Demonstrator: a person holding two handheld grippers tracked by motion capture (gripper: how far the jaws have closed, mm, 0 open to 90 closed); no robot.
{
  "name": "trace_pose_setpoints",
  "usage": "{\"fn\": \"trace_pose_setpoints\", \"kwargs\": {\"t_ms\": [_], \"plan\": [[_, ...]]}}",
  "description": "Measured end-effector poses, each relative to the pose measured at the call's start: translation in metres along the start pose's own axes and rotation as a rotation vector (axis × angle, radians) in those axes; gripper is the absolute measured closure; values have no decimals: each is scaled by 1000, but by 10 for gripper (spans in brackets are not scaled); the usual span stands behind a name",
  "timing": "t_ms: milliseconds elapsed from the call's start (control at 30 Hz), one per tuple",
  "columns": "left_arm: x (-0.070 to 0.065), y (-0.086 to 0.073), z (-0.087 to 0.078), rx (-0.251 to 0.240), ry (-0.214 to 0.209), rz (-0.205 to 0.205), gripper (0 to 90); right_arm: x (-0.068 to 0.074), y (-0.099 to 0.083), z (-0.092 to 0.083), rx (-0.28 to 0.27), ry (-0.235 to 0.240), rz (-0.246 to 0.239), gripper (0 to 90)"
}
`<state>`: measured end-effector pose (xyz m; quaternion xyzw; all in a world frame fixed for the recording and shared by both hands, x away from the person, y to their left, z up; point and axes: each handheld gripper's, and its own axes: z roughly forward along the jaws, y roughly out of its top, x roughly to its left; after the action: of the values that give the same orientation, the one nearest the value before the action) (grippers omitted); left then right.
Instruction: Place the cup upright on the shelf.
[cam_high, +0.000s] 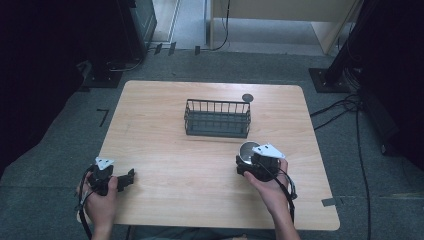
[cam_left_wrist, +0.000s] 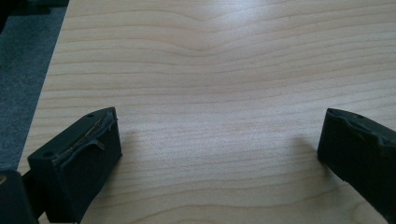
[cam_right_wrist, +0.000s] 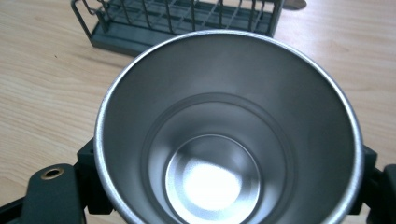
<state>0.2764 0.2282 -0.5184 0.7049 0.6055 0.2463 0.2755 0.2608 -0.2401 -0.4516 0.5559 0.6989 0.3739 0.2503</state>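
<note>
Right gripper (cam_high: 246, 166): clamping on cup (cam_right_wrist: 229, 135), one jaw each side of the wall, mouth facing the camera, empty inside.
Left gripper (cam_left_wrist: 219, 154): jaws standing wide apart, nothing between, resting low over bare table (cam_left_wrist: 210, 70) near the left front corner.
Cup: sitting in the right gripper, near the front right of the table, just short of basket (cam_high: 217, 118).
Basket: standing mid-table, wire sides, empty as far as visible; in the right gripper view lying straight ahead past the rim.
Lid-like disc (cam_high: 247, 97): lying just behind the basket; too small to tell.
Step, judging: probably carrying cup to basket.
Doing it well: keeping squeeze firm on slick steel, lifting clear of the basket rim, lowering straight, avoiding tilting.
Risk: slipping, clipping wires.
</note>
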Motion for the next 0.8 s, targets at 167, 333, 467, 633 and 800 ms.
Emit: {"fn": "trace_pose_setpoints", "kwargs": {"t_ms": [167,333,467,633,800], "plan": [[0,0,0,0,0,0,0,3,14,1,-12,7,-13,183],[0,0,0,0,0,0,0,7,26,1,-21,11,-27,183],[0,0,0,0,0,0,0,9,37,3,-18,5,-31,183],[0,0,0,0,0,0,0,12,54,6,-26,11,-39,183],[0,0,0,-2,0,-2,0,13,65,8,-29,14,-35,183]]}}
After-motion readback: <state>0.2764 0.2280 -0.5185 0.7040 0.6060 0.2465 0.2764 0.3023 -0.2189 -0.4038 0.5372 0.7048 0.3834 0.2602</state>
